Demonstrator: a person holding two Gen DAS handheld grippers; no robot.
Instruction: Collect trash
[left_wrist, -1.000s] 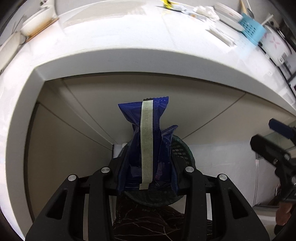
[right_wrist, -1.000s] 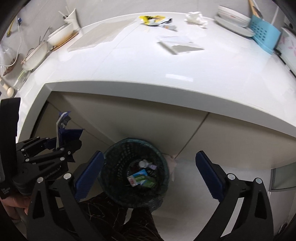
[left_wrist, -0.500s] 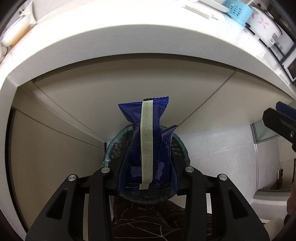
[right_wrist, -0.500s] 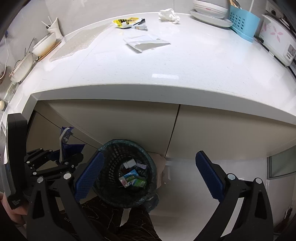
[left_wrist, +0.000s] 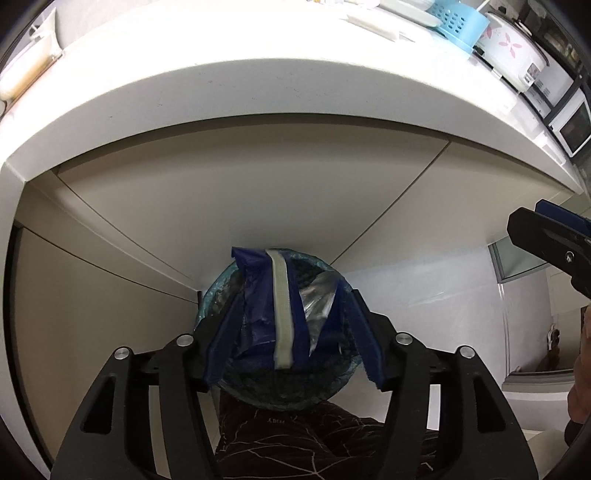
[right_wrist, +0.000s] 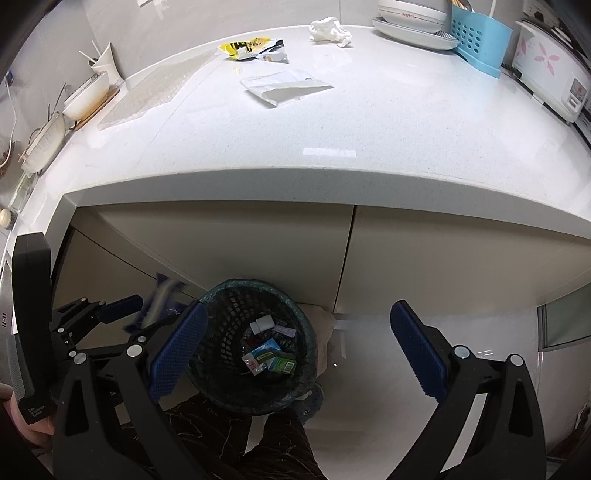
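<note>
Below the overhanging edge of the white speckled stone countertop (right_wrist: 369, 122), beige cabinet doors (left_wrist: 258, 192) run down to a pale floor, and a round black mesh wastebasket (right_wrist: 236, 306) lined with a teal bag stands against them. On the counter lie a yellow-and-black snack wrapper (right_wrist: 243, 47), a crumpled white tissue (right_wrist: 328, 31) and a flat white paper packet (right_wrist: 284, 86); a light blue perforated utensil basket (right_wrist: 480, 38) and a white flower-printed rice cooker (right_wrist: 550, 70) sit at its far right.

My left gripper (left_wrist: 291, 332) hangs over the basket, its jaws opening, and the dark blue foil wrapper (left_wrist: 266, 314) with a pale seam strip sits loose between my blue pads, tilted and blurred, silver lining showing, directly above the basket mouth. My right gripper (right_wrist: 295, 336) stands spread wide with nothing between its fingers, framing the basket, where small boxes and a white bottle (right_wrist: 262, 325) already lie.
</note>
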